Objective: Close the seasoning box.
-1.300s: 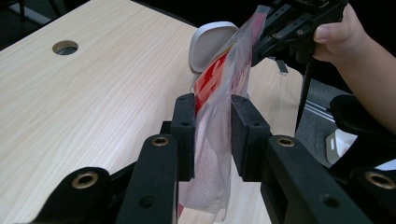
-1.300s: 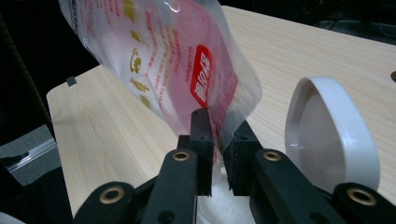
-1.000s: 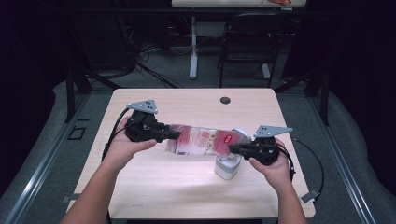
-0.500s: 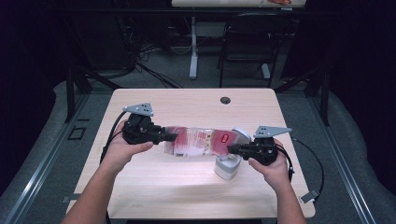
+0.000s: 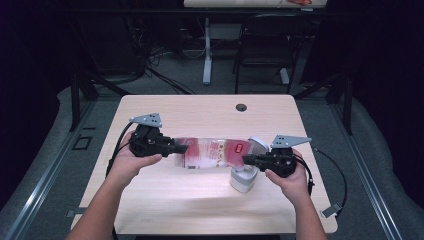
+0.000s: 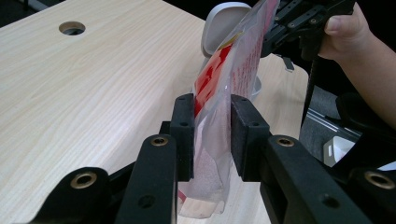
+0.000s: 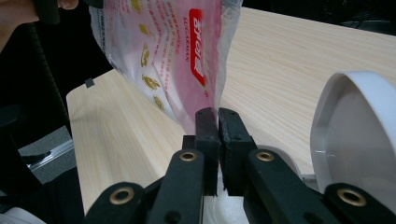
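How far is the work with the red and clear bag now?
Done: both ends of the bag are gripped, and it hangs stretched above the table. In hand: the right gripper, whose jaws have just been closing, pinches one edge; the left gripper clamps the other. Left: probably bringing it to the white open-lidded container, which it has not entered.

White plastic lidded container [image 5: 243, 176] sits just below right gripper [image 5: 248, 160], blocking descent; bare light-wood tabletop [image 5: 200, 112] beyond both grippers & under left gripper [image 5: 181, 148] is free.

This looks like a dark lab: a pale wooden table [image 5: 210, 112] near us, tangled black cables [image 5: 160, 75] and a black folding chair [image 5: 262, 50] far behind.
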The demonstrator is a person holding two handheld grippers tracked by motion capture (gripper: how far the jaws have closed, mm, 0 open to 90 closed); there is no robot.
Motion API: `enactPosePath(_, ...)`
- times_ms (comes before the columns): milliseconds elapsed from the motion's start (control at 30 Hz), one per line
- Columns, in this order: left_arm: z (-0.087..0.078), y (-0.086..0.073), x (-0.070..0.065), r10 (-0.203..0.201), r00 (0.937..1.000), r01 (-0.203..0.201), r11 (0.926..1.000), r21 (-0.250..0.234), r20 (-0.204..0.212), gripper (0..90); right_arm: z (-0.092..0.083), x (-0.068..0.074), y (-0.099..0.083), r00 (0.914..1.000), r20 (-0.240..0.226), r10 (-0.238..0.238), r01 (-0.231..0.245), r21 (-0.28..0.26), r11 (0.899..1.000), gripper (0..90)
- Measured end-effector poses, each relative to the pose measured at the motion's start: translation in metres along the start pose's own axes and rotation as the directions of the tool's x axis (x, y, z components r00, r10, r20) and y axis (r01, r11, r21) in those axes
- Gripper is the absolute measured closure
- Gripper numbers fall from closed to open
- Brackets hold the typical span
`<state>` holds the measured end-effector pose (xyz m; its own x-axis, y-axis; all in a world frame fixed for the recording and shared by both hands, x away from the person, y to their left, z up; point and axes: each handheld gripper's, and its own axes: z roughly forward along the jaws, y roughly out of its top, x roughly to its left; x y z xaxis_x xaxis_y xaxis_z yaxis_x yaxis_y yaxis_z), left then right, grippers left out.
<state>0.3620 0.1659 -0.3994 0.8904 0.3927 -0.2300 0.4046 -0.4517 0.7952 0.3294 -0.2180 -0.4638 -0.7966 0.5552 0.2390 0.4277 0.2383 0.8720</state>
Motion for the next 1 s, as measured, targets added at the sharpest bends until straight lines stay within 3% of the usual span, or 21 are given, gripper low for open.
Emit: enactPosePath(1000,0.01,-0.038,0.01,-0.037,0.9993,0.037,0.9988,0.032,0.005,71.8,-0.009,0.013,0.012,0.998,0.013,-0.062,0.062,-0.065,0.996,90.0)
